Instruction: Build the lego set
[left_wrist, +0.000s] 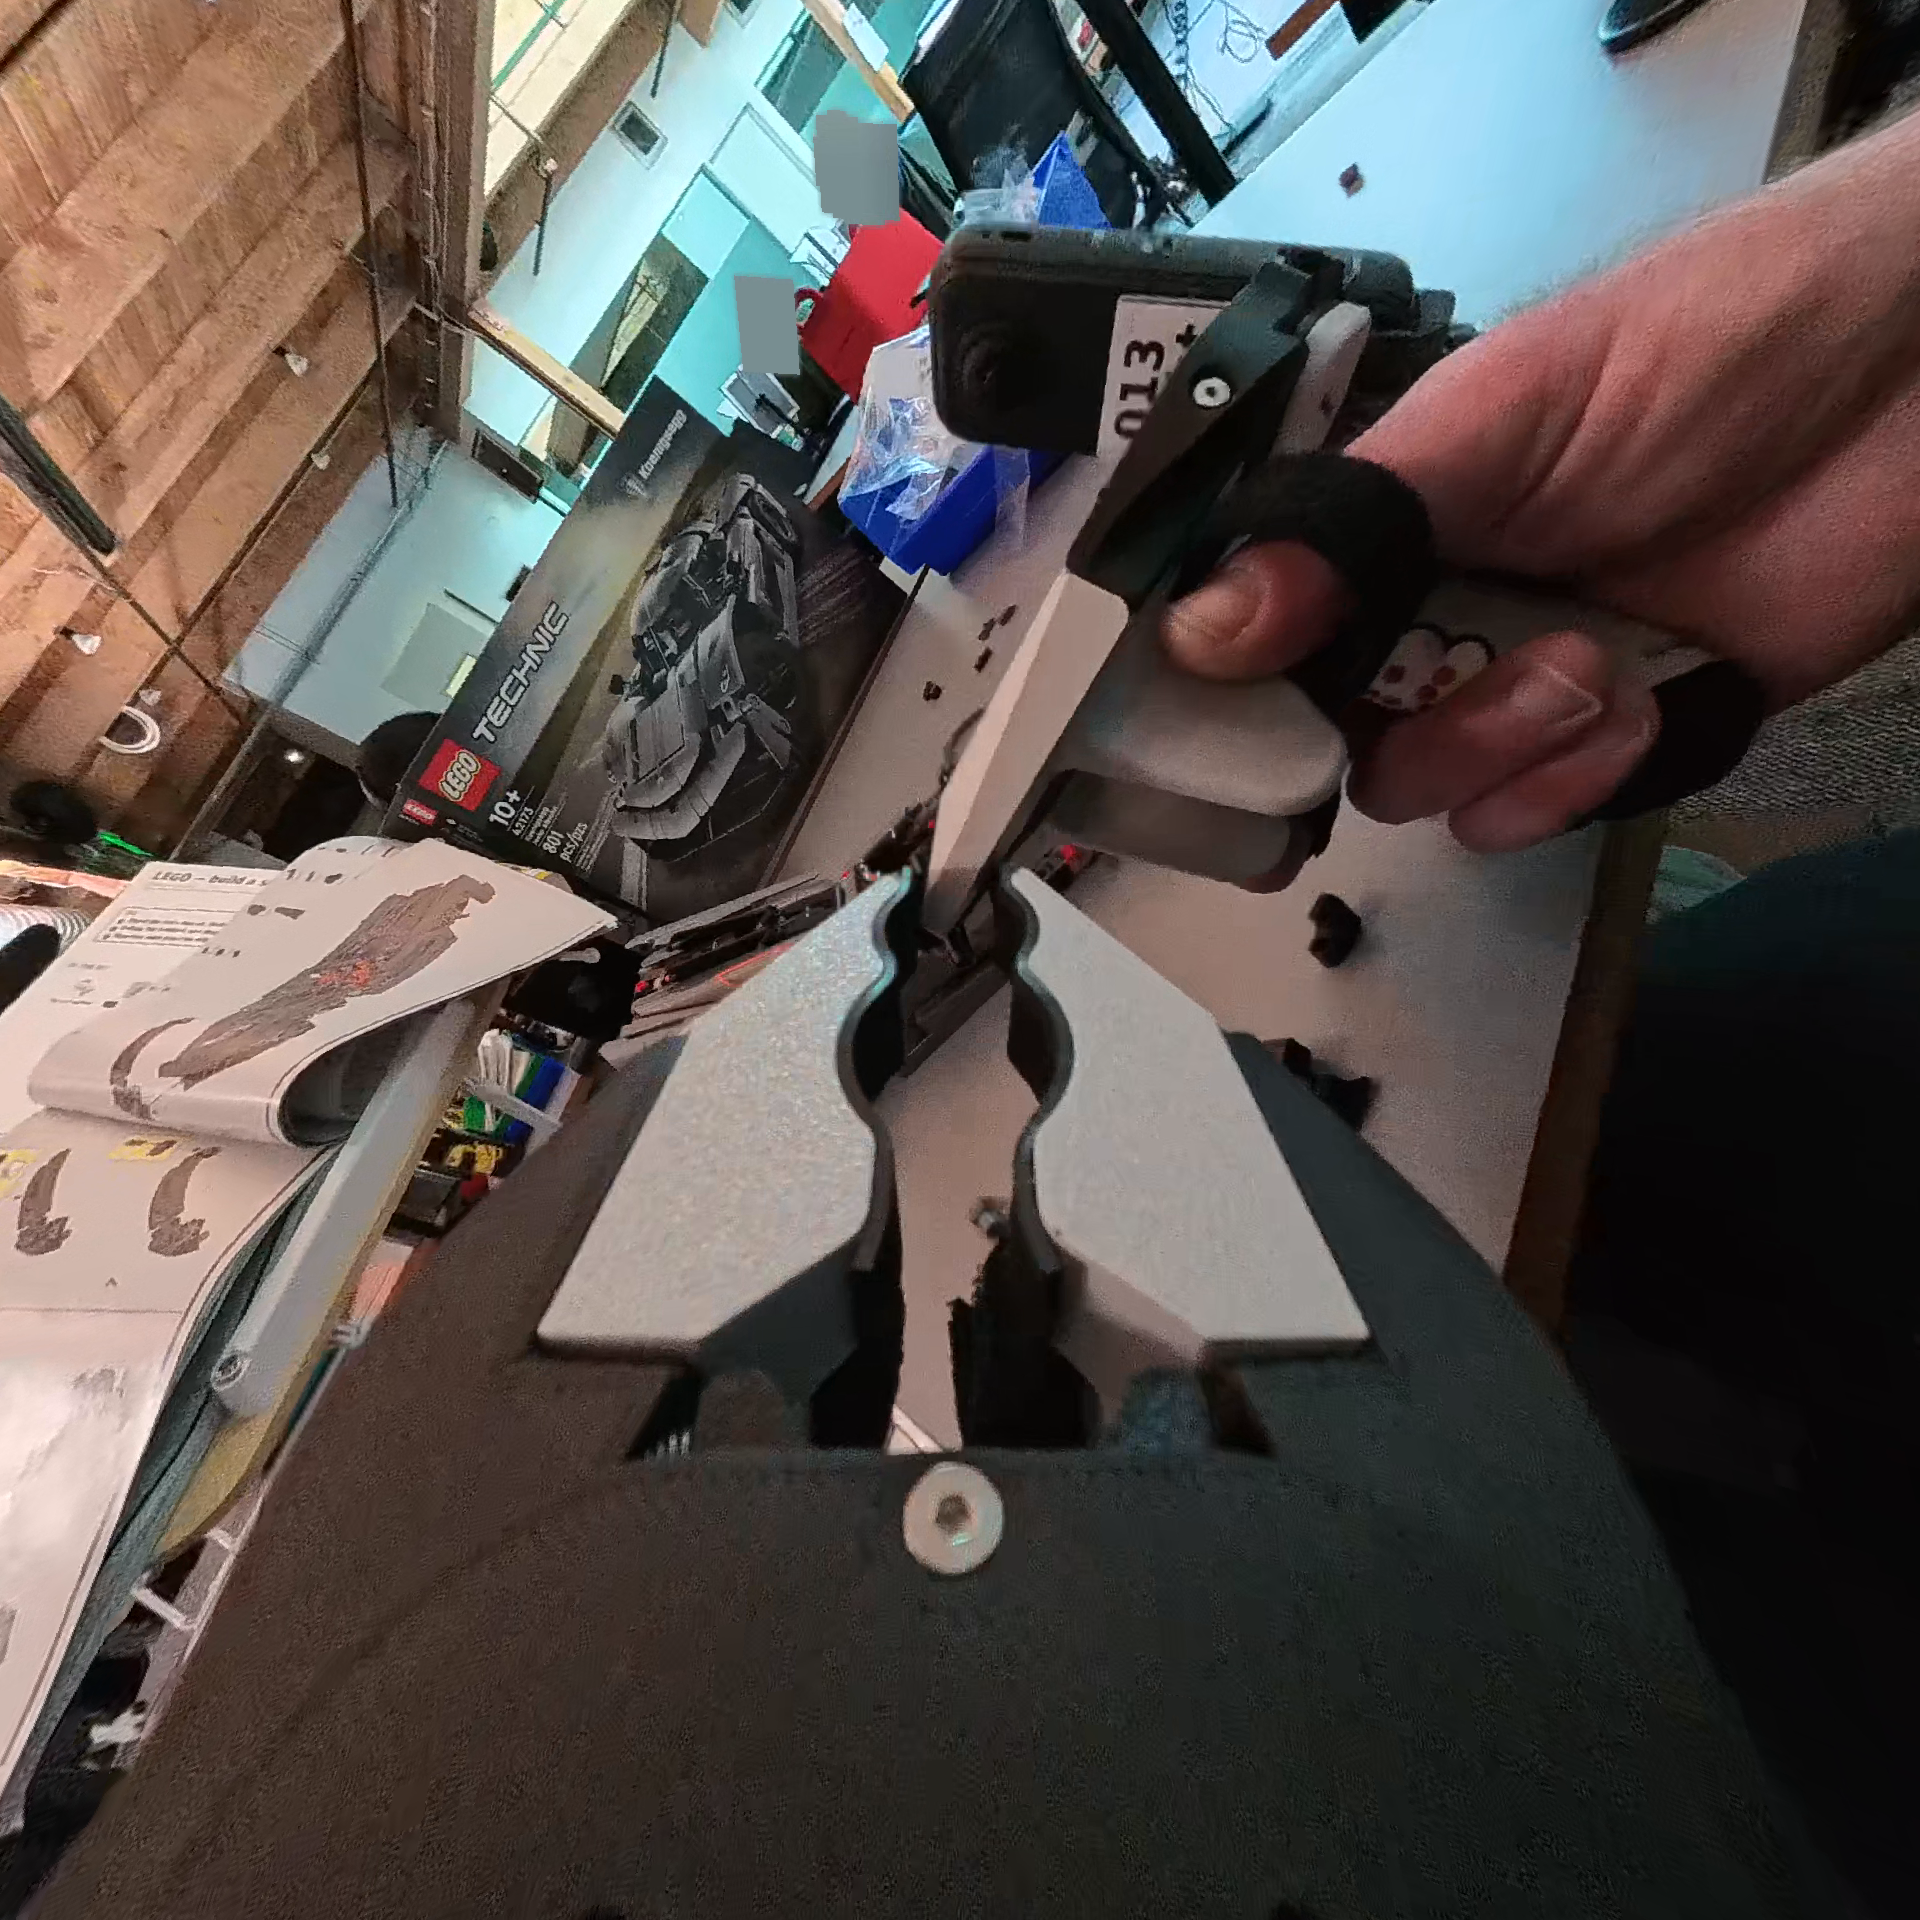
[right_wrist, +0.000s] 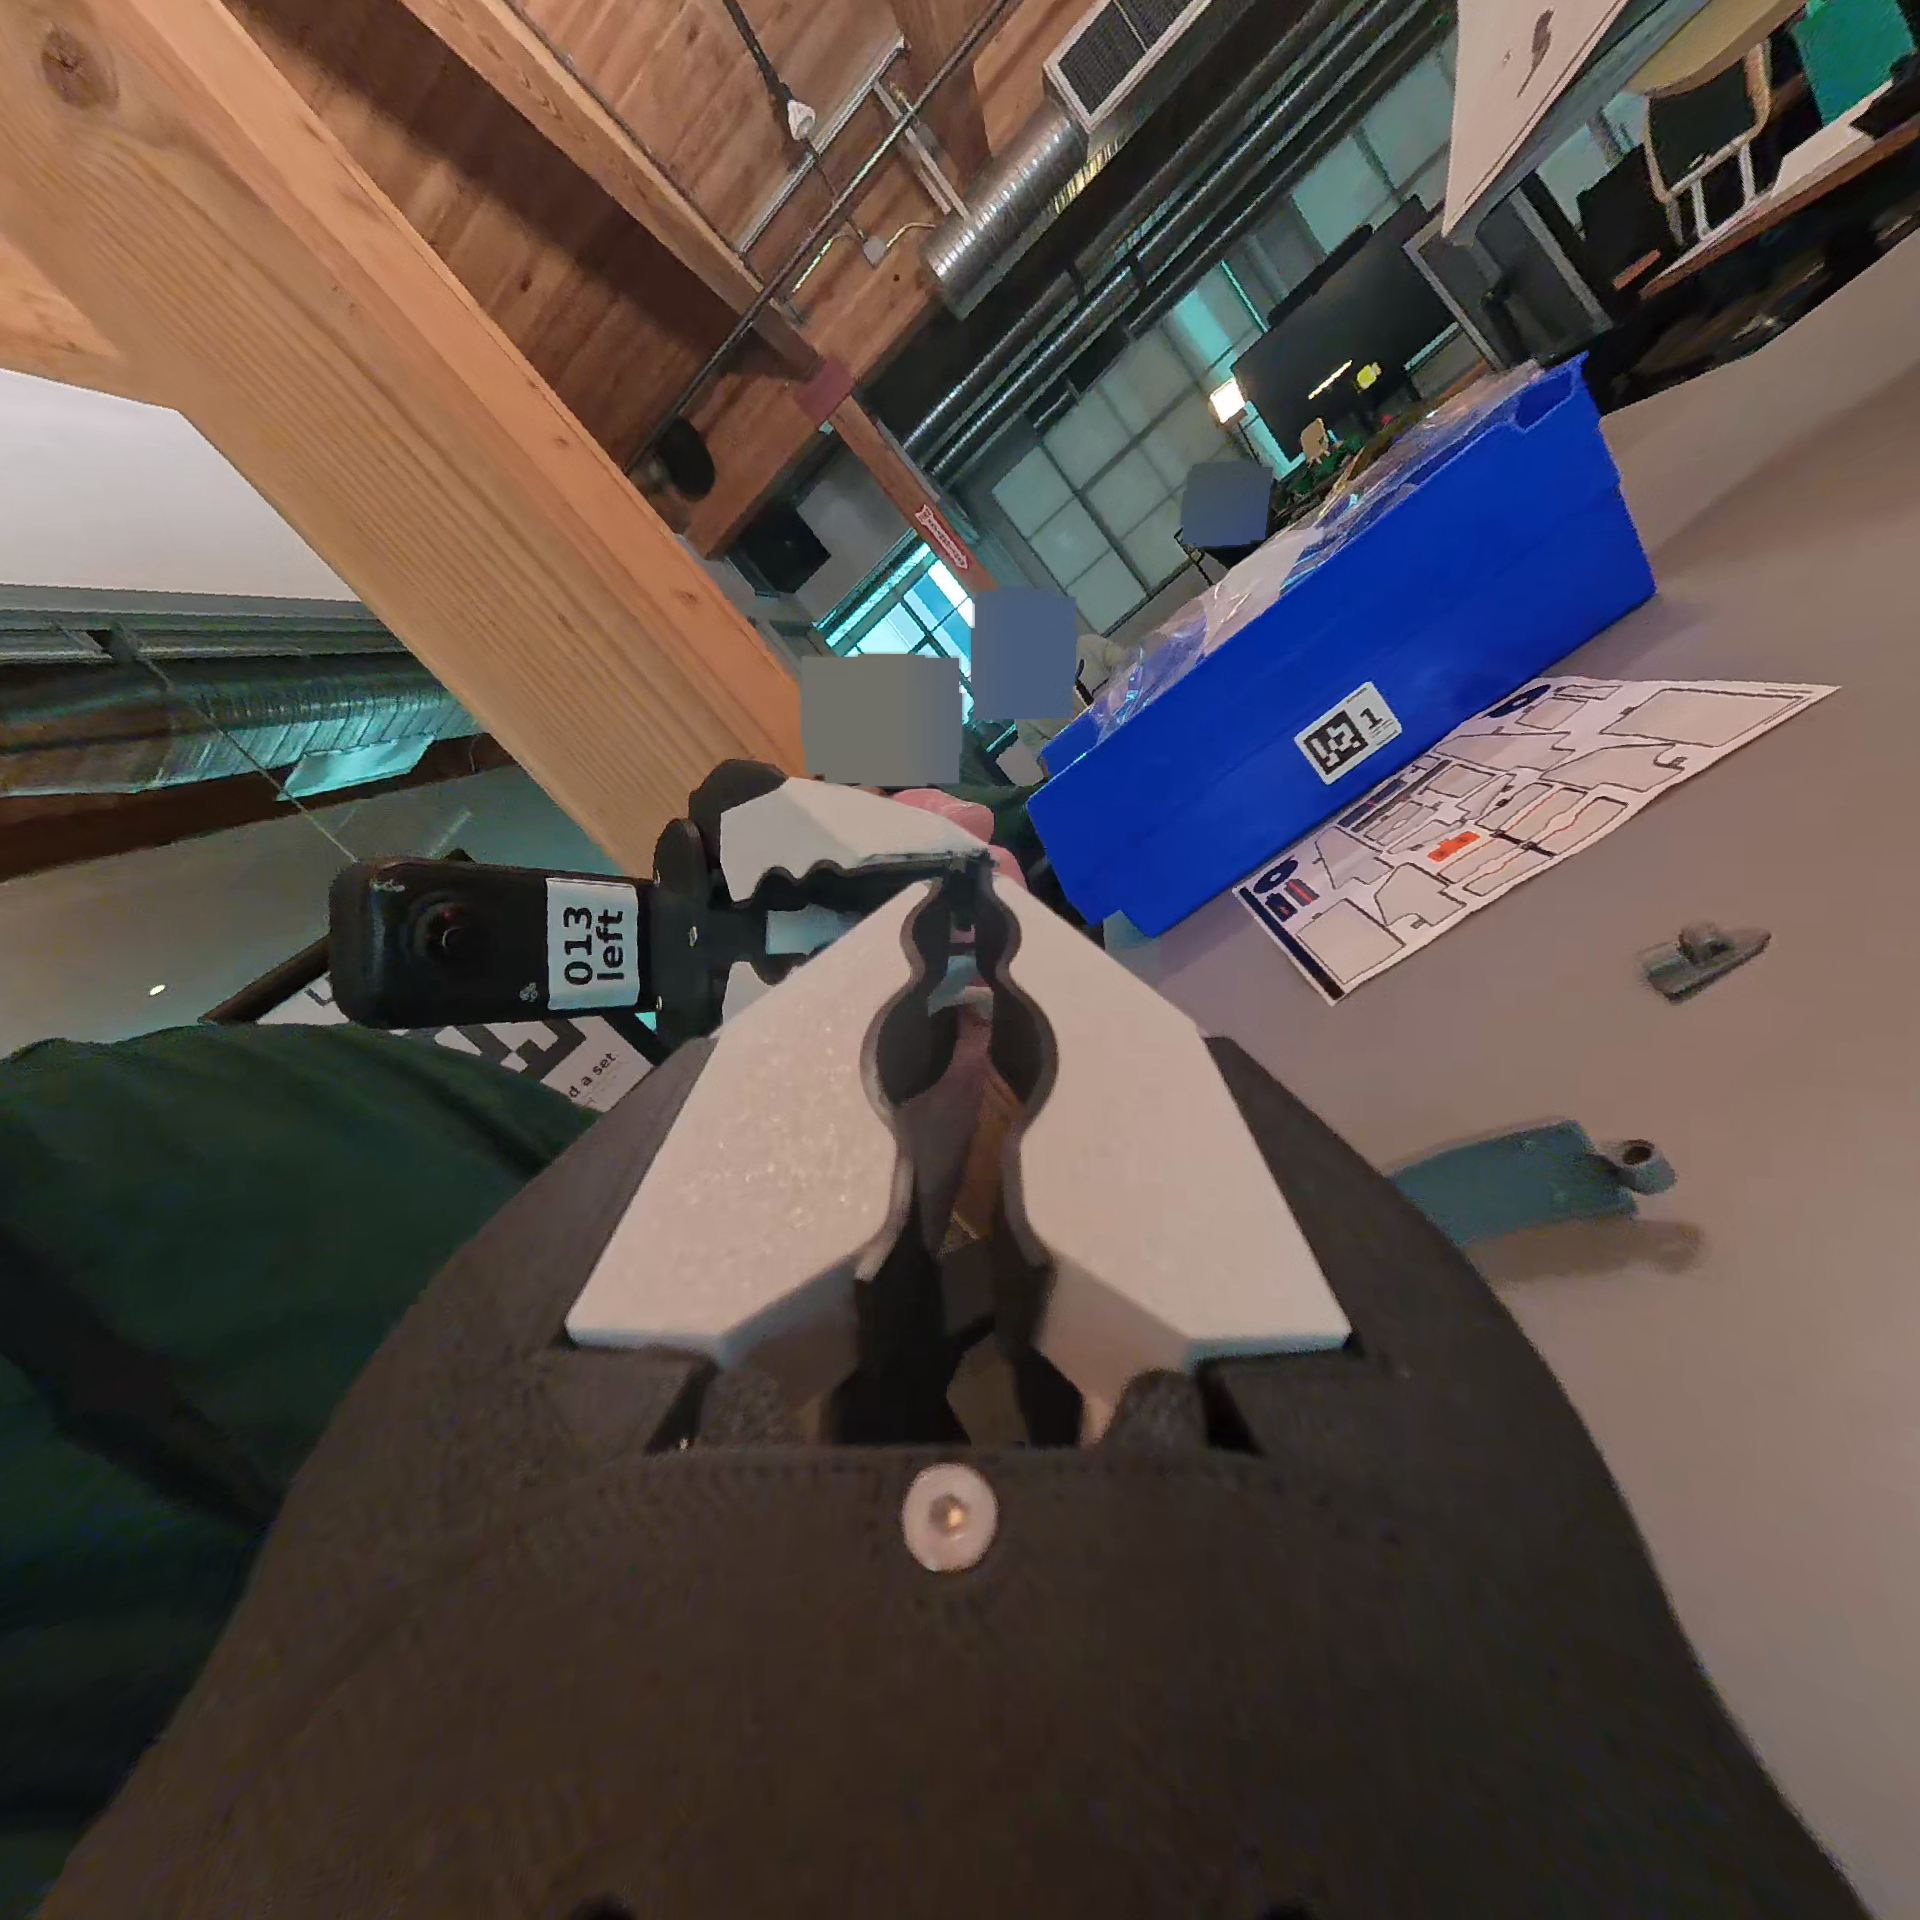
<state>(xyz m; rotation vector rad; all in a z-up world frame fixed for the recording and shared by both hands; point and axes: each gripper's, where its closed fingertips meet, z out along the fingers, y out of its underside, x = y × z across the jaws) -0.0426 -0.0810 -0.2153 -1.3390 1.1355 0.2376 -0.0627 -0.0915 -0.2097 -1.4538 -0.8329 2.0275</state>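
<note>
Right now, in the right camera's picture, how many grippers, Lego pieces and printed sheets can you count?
Grippers: 2, the left gripper and the right gripper
Dark Lego piece between their tips: 1
Loose grey Lego pieces on the table: 2
Printed sheet: 1
Total: 6

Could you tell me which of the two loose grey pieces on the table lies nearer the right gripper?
The larger flat grey piece with the round lug, beside the right gripper; the smaller grey piece lies farther off, towards the sticker sheet.
</note>
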